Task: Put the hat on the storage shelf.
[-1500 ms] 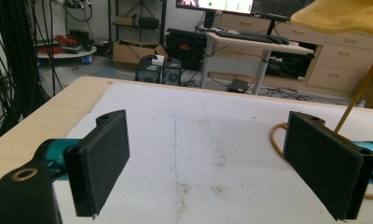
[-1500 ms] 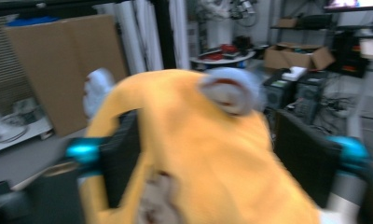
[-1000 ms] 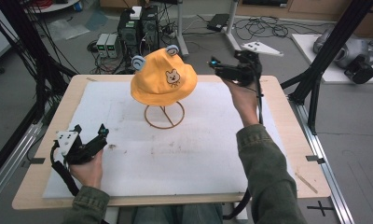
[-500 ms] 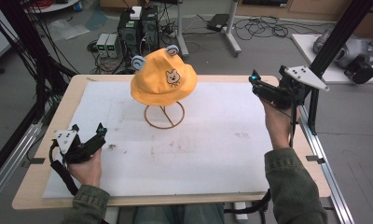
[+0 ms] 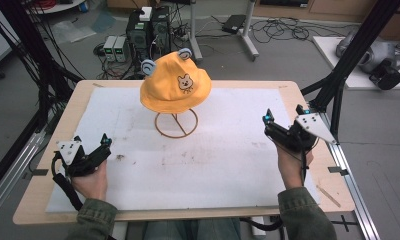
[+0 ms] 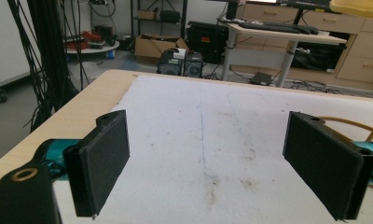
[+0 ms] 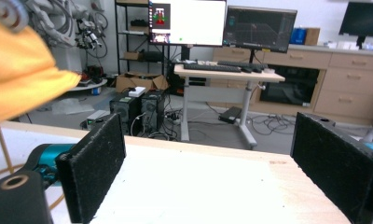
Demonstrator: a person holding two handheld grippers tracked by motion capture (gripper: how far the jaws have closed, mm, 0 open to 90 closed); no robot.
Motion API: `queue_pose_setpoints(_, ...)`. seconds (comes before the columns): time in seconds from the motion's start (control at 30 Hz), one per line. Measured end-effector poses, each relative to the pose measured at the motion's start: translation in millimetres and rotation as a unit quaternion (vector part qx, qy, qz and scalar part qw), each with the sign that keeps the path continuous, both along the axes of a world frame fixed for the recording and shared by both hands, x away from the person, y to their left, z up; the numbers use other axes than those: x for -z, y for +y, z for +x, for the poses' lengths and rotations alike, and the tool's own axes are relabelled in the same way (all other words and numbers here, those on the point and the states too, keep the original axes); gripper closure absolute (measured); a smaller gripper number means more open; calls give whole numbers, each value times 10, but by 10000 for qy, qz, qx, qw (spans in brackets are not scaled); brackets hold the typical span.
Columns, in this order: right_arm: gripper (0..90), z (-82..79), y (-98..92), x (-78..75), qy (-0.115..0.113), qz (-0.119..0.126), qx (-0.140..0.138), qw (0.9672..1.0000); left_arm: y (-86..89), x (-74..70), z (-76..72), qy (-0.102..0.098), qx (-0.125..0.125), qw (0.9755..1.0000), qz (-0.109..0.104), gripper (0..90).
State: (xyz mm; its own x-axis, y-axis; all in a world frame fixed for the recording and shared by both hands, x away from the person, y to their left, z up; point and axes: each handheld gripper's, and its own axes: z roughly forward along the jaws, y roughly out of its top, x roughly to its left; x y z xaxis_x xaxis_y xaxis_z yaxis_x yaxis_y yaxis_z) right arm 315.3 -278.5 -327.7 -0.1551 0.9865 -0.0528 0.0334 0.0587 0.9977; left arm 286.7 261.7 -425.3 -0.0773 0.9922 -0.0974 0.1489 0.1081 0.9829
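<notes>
Two grippers are seen low on the tabletop (image 5: 48,200), with a yellow hat (image 5: 175,90) set between and beyond them. At about eight o'clock the left gripper (image 5: 104,145) is held just above the white mat (image 5: 213,165), its fingers (image 6: 103,165) spread wide with nothing between them. Toward twelve o'clock the hat is perched on a wire stand (image 5: 176,123), upright, its bear face turned to the person and two small ears at the crown. At about four o'clock the right gripper (image 5: 266,121) is held near the mat's right edge, its fingers (image 7: 93,170) also wide apart and empty; the hat's brim (image 7: 21,79) is caught at the left of the right gripper view. Both grippers are well apart from the hat. The step is judged to be a rest or ready pose, with the hat seated on its stand. Should the hat be wanted next, either gripper would need to be carried up and inward toward twelve o'clock, and the brim pinched at its edge so that the light stand is not tipped
</notes>
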Motion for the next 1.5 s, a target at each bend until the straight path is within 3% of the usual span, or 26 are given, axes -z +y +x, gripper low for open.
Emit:
queue_pose_setpoints(0.1, 99, -58, 30, 181, 12, -86, 21, 10000, -3, 2, -3, -1, -4, 10000, 7, 147)
queue_pose_setpoints(0.3, 98, -91, 4, 581, 292, 74, 35, 9995, 12, 18, -5, 12, -21, 10000, -15, 148)
queue_pose_setpoints(0.53, 98, -99, -25, 847, 466, 94, 53, 9989, 19, 34, -4, 46, -24, 10000, 8, 147)
queue_pose_setpoints(0.9, 98, -98, -20, 838, 381, 122, 44, 9992, 36, 43, -18, 60, -20, 10000, 20, 148)
queue_pose_setpoints(1.5, 98, -78, -9, 855, 492, 162, -9, 9987, 8, 51, -27, 65, 41, 10000, 16, 148)
